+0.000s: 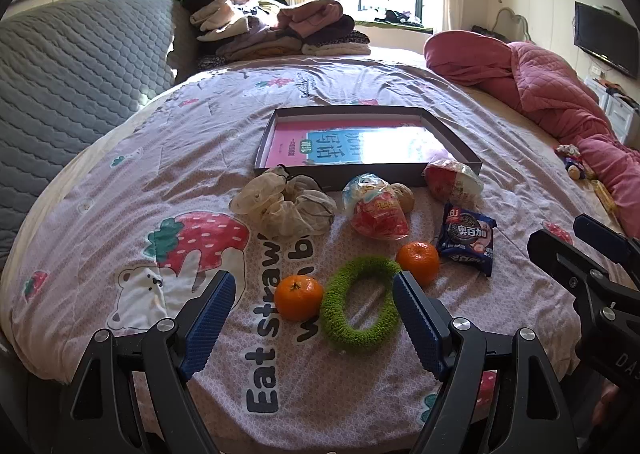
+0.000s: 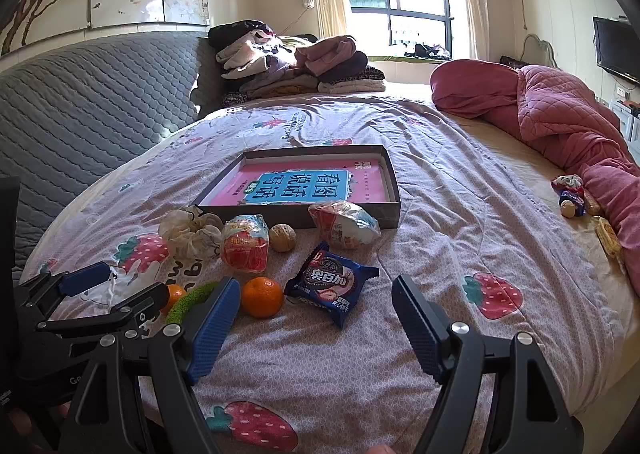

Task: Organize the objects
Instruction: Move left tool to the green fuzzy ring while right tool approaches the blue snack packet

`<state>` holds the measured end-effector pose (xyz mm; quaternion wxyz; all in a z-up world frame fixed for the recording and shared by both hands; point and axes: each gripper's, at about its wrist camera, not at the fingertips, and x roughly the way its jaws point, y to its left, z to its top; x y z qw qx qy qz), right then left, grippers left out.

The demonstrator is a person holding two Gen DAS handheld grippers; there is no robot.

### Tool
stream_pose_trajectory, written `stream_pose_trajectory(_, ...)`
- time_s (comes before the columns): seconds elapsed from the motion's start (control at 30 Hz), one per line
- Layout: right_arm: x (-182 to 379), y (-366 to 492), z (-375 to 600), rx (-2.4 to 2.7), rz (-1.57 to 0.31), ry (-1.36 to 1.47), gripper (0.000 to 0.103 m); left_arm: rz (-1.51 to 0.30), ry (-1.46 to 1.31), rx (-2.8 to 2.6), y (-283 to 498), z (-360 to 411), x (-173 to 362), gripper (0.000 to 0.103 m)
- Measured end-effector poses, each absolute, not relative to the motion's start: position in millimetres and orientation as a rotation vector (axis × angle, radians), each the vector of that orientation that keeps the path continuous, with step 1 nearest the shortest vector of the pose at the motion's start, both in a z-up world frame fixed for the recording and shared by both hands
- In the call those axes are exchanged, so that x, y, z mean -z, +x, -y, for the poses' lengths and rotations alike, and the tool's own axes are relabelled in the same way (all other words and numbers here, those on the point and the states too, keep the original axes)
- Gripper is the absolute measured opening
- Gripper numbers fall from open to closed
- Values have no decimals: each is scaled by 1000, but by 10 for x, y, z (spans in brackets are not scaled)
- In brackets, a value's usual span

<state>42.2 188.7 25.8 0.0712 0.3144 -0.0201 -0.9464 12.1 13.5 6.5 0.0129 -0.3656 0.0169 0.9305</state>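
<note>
On the bed lie a green fuzzy ring [image 1: 357, 306], two oranges [image 1: 299, 297] [image 1: 417, 263], a blue cookie pack [image 1: 467, 239], two clear snack bags [image 1: 376, 206] [image 1: 452, 178], a walnut [image 1: 404, 196], a beige scrunchie [image 1: 286, 200] and an open dark box [image 1: 368, 174] with a pink book. My left gripper [image 1: 314, 324] is open, its fingers on either side of the ring and near orange. My right gripper [image 2: 316, 328] is open and empty, just short of the cookie pack [image 2: 330, 288] and an orange [image 2: 262, 297]. The ring [image 2: 192, 300] is partly hidden there.
A pink quilt [image 2: 560, 114] lies along the right side with small toys [image 2: 570, 194] next to it. Folded clothes [image 2: 296, 66] are stacked at the back by the grey headboard [image 2: 92, 102]. The bedsheet [image 2: 460, 214] is open to the right of the box.
</note>
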Motion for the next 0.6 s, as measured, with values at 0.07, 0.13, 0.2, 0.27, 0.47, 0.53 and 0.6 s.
stream_pose_trajectory(0.07,-269,432,-1889,2849,60,938,78,-54,-1137,-2900,130,-140,-70,82)
stream_pose_trajectory(0.13,-275,441,-1893,2850,61,934,78,-57,-1134,-2900,138,-147,-73,82)
stream_pose_trajectory(0.2,-279,443,-1902,2851,66,932,78,-61,-1134,-2899,143,-157,-79,82)
stream_pose_trajectory(0.27,-281,446,-1902,2852,68,930,78,-62,-1131,-2899,151,-158,-84,82)
stream_pose_trajectory(0.47,-290,446,-1901,2851,69,929,78,-63,-1124,-2902,159,-158,-106,82)
stream_pose_trajectory(0.53,-289,445,-1902,2849,67,930,78,-63,-1128,-2902,159,-156,-104,82)
stream_pose_trajectory(0.6,-294,452,-1901,2853,65,926,78,-61,-1126,-2902,161,-152,-107,82)
